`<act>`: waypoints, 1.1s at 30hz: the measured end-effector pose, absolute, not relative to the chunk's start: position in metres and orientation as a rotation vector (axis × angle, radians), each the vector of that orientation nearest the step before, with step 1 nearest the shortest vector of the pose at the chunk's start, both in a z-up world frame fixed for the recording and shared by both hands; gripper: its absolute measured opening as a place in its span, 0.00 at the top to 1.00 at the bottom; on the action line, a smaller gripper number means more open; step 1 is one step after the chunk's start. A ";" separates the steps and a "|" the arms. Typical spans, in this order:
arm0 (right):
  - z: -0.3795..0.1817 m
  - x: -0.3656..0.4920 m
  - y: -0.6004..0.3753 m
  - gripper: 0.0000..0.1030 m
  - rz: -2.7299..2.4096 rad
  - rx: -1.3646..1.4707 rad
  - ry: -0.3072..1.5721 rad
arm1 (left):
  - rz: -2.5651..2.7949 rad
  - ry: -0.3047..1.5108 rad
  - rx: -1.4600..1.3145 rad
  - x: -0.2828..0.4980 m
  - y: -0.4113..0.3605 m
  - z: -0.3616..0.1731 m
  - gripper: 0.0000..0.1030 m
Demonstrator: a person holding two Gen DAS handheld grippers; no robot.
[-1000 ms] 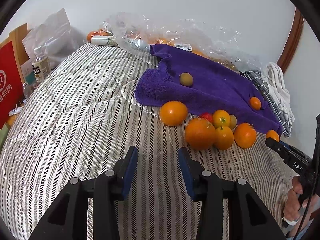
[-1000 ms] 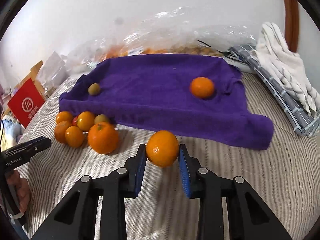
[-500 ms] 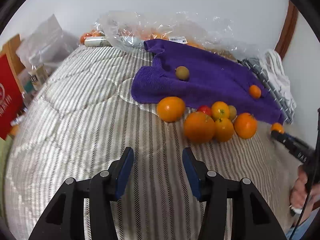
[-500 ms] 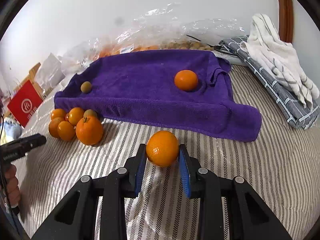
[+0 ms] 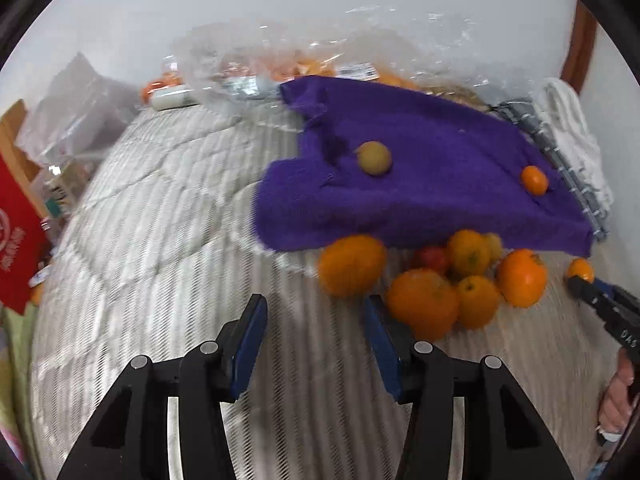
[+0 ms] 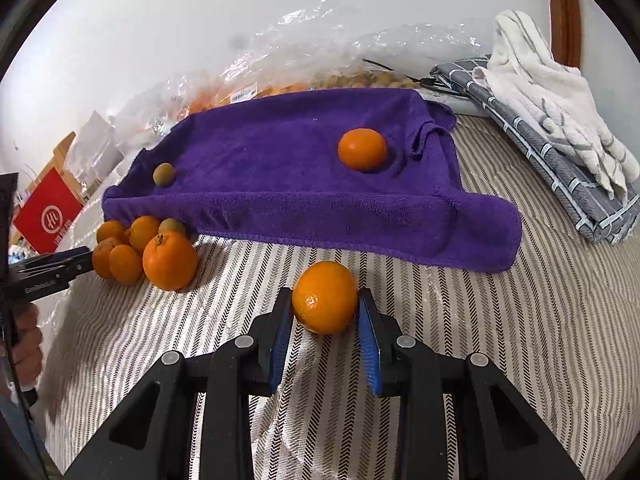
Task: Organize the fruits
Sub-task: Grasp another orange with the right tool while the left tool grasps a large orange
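Purple towel [image 6: 288, 168] lies across the striped bedcover [image 6: 500, 340], with one orange [image 6: 362, 155] and a small greenish fruit [image 6: 163, 174] on it. The right gripper [image 6: 325, 312] pinches another orange [image 6: 324, 303] between its blue pads, just short of the towel's near fold, as it did a second ago. What has changed is on the other side: the left gripper [image 5: 316, 336] has spread a little wider than it was and slid closer to the heap of fruit [image 5: 448, 280] lying against the towel's front edge. Its jaws are apart with nothing between them, and the nearest big orange [image 5: 352, 264] sits just ahead of its right pad. That suggests one fruit is ready to go onto the towel while the next pick is being lined up.

The left view is smeared, so I can't say whether the pad already touches that orange.

For room: the towel's middle is bare, with plenty of space between its two fruits. Its near edge is a raised fold to clear. To the right a grey cloth and a white towel [image 6: 552, 92] crowd that end, and crinkled plastic bags [image 6: 320, 52] line the wall behind. The bedcover on the left is open.
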State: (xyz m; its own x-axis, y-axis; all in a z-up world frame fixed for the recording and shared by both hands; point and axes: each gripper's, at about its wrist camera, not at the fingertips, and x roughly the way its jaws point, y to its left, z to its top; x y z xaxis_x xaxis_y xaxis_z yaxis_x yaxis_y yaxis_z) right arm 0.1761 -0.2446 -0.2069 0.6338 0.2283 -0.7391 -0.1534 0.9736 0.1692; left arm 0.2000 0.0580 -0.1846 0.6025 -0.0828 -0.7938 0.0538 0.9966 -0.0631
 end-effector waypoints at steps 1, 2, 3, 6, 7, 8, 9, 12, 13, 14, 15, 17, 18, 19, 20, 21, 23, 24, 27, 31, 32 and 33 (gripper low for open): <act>-0.207 0.176 -0.246 0.69 0.220 0.099 0.856 | -0.081 0.908 -0.032 0.201 0.056 -0.184 0.54; -0.207 0.176 -0.246 0.69 0.216 0.101 0.856 | -0.087 0.893 -0.031 0.201 0.053 -0.184 0.54; -0.207 0.176 -0.247 0.69 0.212 0.102 0.856 | -0.100 0.878 -0.030 0.203 0.050 -0.184 0.54; -0.208 0.177 -0.248 0.69 0.223 0.107 0.861 | -0.121 0.873 -0.038 0.207 0.044 -0.186 0.54; -0.208 0.177 -0.247 0.69 0.227 0.105 0.864 | -0.120 0.867 -0.044 0.207 0.044 -0.187 0.55; -0.209 0.178 -0.247 0.69 0.230 0.103 0.866 | -0.120 0.859 -0.054 0.207 0.044 -0.188 0.55; -0.209 0.178 -0.246 0.69 0.233 0.099 0.866 | -0.122 0.852 -0.068 0.206 0.045 -0.189 0.55; -0.209 0.178 -0.244 0.69 0.237 0.090 0.866 | -0.136 0.850 -0.119 0.207 0.052 -0.190 0.66; -0.209 0.178 -0.244 0.69 0.237 0.090 0.866 | -0.140 0.845 -0.145 0.206 0.056 -0.191 0.66; -0.209 0.178 -0.244 0.69 0.237 0.092 0.866 | -0.144 0.839 -0.181 0.204 0.061 -0.191 0.66; -0.209 0.178 -0.244 0.69 0.238 0.094 0.865 | -0.145 0.829 -0.204 0.203 0.064 -0.190 0.66; -0.209 0.177 -0.245 0.69 0.231 0.094 0.863 | -0.146 0.805 -0.216 0.198 0.065 -0.188 0.66; -0.209 0.177 -0.246 0.69 0.228 0.095 0.861 | -0.145 0.793 -0.212 0.196 0.064 -0.187 0.66; -0.209 0.177 -0.246 0.69 0.227 0.098 0.860 | -0.148 0.779 -0.208 0.193 0.063 -0.185 0.66; -0.209 0.177 -0.247 0.69 0.227 0.101 0.860 | -0.154 0.767 -0.207 0.190 0.062 -0.184 0.66; -0.209 0.177 -0.247 0.69 0.227 0.105 0.860 | -0.164 0.760 -0.208 0.188 0.061 -0.183 0.66; -0.209 0.177 -0.247 0.69 0.228 0.105 0.861 | -0.180 0.756 -0.204 0.185 0.059 -0.183 0.66; -0.209 0.177 -0.247 0.69 0.226 0.101 0.863 | -0.192 0.755 -0.204 0.184 0.058 -0.183 0.66; -0.210 0.177 -0.244 0.69 0.218 0.084 0.865 | -0.193 0.756 -0.200 0.184 0.058 -0.182 0.66; -0.209 0.177 -0.243 0.69 0.225 0.083 0.863 | -0.193 0.754 -0.208 0.182 0.059 -0.183 0.66; -0.209 0.177 -0.245 0.69 0.221 0.087 0.861 | -0.194 0.754 -0.210 0.182 0.059 -0.183 0.66; -0.209 0.176 -0.245 0.69 0.219 0.091 0.859 | -0.195 0.752 -0.212 0.182 0.060 -0.183 0.66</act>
